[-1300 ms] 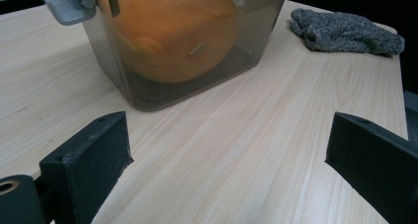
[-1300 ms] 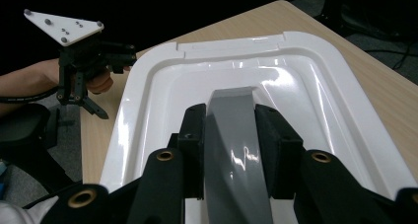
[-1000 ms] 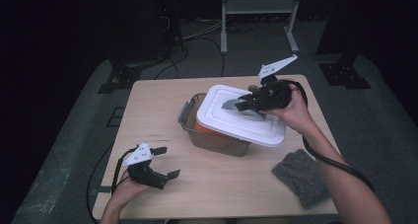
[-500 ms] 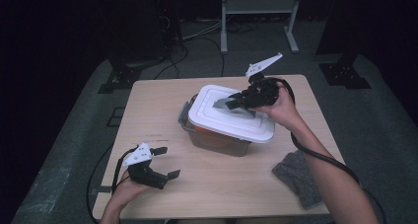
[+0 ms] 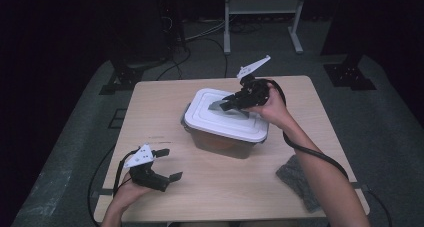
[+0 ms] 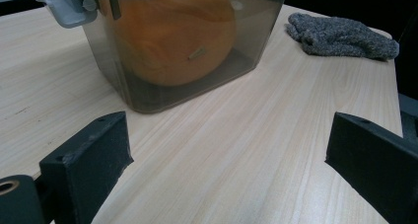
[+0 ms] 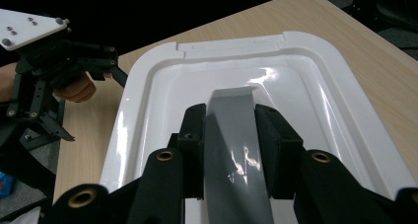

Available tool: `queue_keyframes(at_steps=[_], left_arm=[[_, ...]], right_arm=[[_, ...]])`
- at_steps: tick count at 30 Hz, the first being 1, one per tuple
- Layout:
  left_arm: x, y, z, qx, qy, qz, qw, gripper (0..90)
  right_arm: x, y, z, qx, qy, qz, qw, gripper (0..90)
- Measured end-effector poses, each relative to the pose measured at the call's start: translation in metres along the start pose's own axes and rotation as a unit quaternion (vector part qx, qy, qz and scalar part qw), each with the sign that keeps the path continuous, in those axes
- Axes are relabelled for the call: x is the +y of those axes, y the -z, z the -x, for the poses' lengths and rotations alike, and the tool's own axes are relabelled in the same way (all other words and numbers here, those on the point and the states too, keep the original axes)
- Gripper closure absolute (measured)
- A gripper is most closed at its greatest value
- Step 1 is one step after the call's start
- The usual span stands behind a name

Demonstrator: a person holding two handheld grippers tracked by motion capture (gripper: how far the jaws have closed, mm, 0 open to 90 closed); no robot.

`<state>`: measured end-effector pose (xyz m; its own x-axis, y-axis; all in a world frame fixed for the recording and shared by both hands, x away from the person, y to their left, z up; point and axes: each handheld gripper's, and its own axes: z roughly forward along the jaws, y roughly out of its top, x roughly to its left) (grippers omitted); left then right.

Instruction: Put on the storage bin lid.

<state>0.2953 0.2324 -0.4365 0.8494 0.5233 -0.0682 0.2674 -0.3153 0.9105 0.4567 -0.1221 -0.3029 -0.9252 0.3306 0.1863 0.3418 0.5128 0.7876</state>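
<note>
1. Right hand-held gripper [image 5: 226, 104] over the middle of the white lid [image 5: 215, 122], jaws pinching the grey handle [image 7: 236, 150] that runs along the lid's recessed centre.
2. In the right gripper view, both black pads pressed flat against the two sides of that handle, glossy white lid surface spreading out beyond them.
3. Lid sitting on top of the translucent storage box [image 5: 220, 143], near the middle of the wooden worktop [image 5: 160, 107]; whether fully seated or slightly raised, cannot tell.
4. Grey latch [image 6: 64, 9] at the box's upper corner, swung outward, seen in the left gripper view.
5. Inside the box, a round orange object [image 6: 167, 36], resting on the bottom and visible through the smoky wall; looks like a small pumpkin, though not certain.
6. Left hand-held gripper [image 5: 169, 164] low at the near left part of the worktop, jaws spread wide with nothing between them, well apart from the box.
7. In the left gripper view, bare wood grain between the two open pads, box ahead and slightly to the left.
8. Grey knitted cloth [image 5: 299, 179] lying crumpled on the near right part of the worktop, beside the person's right forearm [image 5: 320, 172] and apart from the box.
9. Black cable [image 5: 305, 149] trailing from the right hand-held gripper along that forearm.
</note>
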Motion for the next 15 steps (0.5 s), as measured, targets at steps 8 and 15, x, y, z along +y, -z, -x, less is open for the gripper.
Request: queue_keyframes(at_steps=[8,15], left_arm=[[0.0,0.0,0.001,-0.001,0.0,0.002,1.0,2.6],[0.001,0.0,0.0,-0.001,0.0,0.002,1.0,2.6]], right_arm=[[0.001,-0.012,0.004,-0.001,0.005,-0.006,1.0,65.7],[0.0,-0.016,0.007,0.0,0.004,-0.009,0.9999,65.7]])
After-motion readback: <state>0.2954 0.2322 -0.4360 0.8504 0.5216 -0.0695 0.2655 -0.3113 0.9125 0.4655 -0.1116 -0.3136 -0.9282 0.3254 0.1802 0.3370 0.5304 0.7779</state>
